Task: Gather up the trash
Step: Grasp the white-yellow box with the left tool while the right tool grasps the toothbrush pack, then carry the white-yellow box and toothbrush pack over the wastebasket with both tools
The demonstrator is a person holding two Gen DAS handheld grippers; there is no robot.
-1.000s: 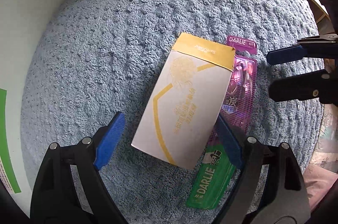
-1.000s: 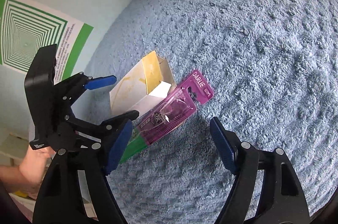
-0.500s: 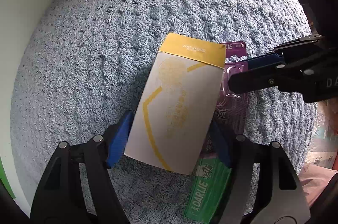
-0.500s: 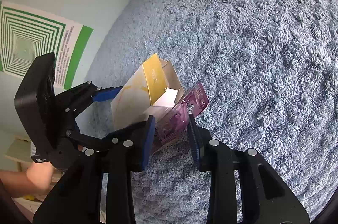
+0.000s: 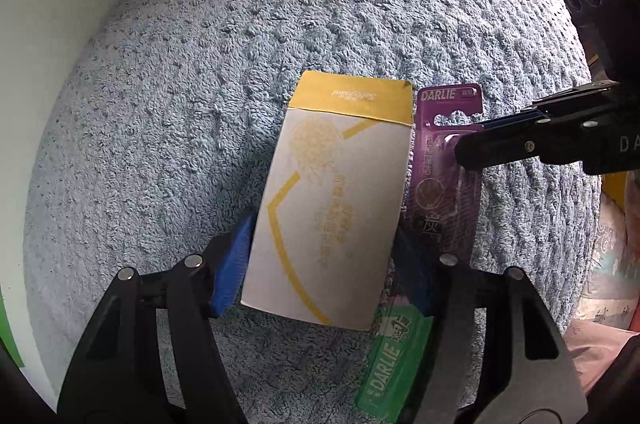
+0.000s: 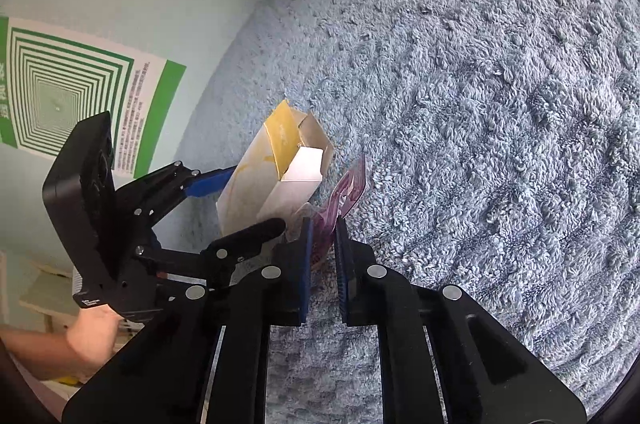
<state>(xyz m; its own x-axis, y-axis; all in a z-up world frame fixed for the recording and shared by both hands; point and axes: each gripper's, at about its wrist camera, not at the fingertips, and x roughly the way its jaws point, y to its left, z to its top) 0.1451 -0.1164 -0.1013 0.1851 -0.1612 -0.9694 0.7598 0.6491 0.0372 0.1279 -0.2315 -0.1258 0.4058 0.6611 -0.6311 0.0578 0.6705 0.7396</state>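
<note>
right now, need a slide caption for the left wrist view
Left gripper clamps a white-and-yellow carton on blue carpet while the right gripper pinches the purple Darlie toothbrush pack beside it.

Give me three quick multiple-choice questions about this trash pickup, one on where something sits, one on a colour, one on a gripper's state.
1. The purple toothbrush pack lies where relative to the white-and-yellow box in the left wrist view?
A. At its right edge
B. At its left edge
C. Inside it

2. The lower end of that pack is what colour?
A. Red
B. Green
C. Black

3. The right gripper is:
A. Wide open above the blue rug
B. Shut on the box
C. Shut on the toothbrush pack

Answers: 1 A, the pack runs along the box's right side. 2 B, its DARLIE end is green. 3 C, both pads pinch the purple plastic.
</note>
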